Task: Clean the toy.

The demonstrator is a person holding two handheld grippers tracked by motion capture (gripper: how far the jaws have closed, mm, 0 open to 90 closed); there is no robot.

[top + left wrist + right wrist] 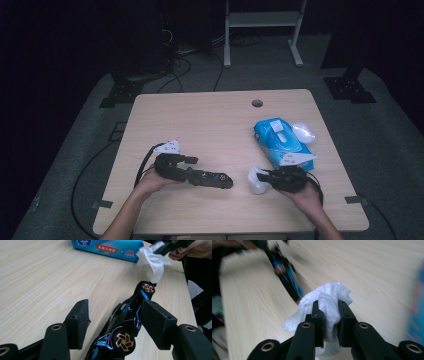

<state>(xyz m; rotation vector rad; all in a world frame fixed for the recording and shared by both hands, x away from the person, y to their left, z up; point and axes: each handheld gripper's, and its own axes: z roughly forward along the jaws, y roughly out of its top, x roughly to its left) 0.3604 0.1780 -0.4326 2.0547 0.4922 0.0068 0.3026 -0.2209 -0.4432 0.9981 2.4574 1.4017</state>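
Left hand-held gripper point(113, 322): jaws half apart, straddled the car point(125, 320), one pad touching.
Right hand-held gripper point(329, 315): clamped on the wipe point(324, 302).
Car: long axis pointed toward the wipe, just beside.

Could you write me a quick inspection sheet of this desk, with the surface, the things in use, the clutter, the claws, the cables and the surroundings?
Surface: light wooden table, with a round hole near the far edge.
Job's things: black and blue toy car lying between the left claw's pads; white wipe; blue pack of wipes, flap open.
Clutter: a clear plastic piece beside the pack.
Claws: left claw around the car, left pad apart from it, right pad close against it, contact unclear; right claw shut on the wipe, close to the car's end.
Cables: one trails from the left claw over the table's near edge; more lie on the floor.
Surroundings: grey floor, dark curtains, a white frame behind.
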